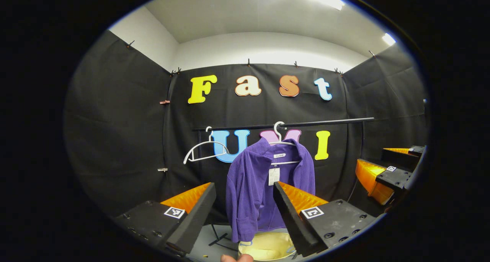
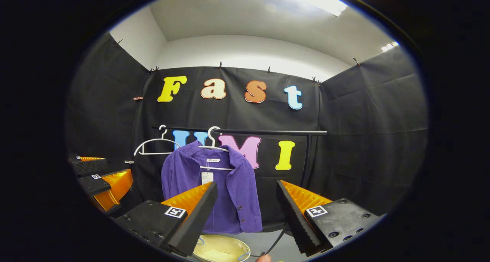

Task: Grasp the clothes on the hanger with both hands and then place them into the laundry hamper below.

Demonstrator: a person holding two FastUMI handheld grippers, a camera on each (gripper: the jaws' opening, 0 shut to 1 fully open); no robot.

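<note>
A purple corduroy shirt (image 1: 252,189) (image 2: 233,189) hangs on a white hanger (image 1: 281,139) (image 2: 214,145) from a black rail (image 1: 291,125) (image 2: 249,131). Below it stands a pale yellow hamper (image 1: 268,246) (image 2: 220,249). My left gripper (image 1: 245,208) is open, short of the shirt, its fingers framing the lower part of the garment. My right gripper (image 2: 247,208) is open too, its left finger overlapping the shirt's hem in the right gripper view. In the left gripper view the right gripper (image 1: 386,170) shows at the far right; in the right gripper view the left gripper (image 2: 101,177) shows at the far left.
An empty white hanger (image 1: 204,149) (image 2: 153,145) hangs on the rail to the left of the shirt. The rack's black foot (image 1: 218,239) rests on the grey floor beside the hamper. Black cloth walls close the booth on three sides.
</note>
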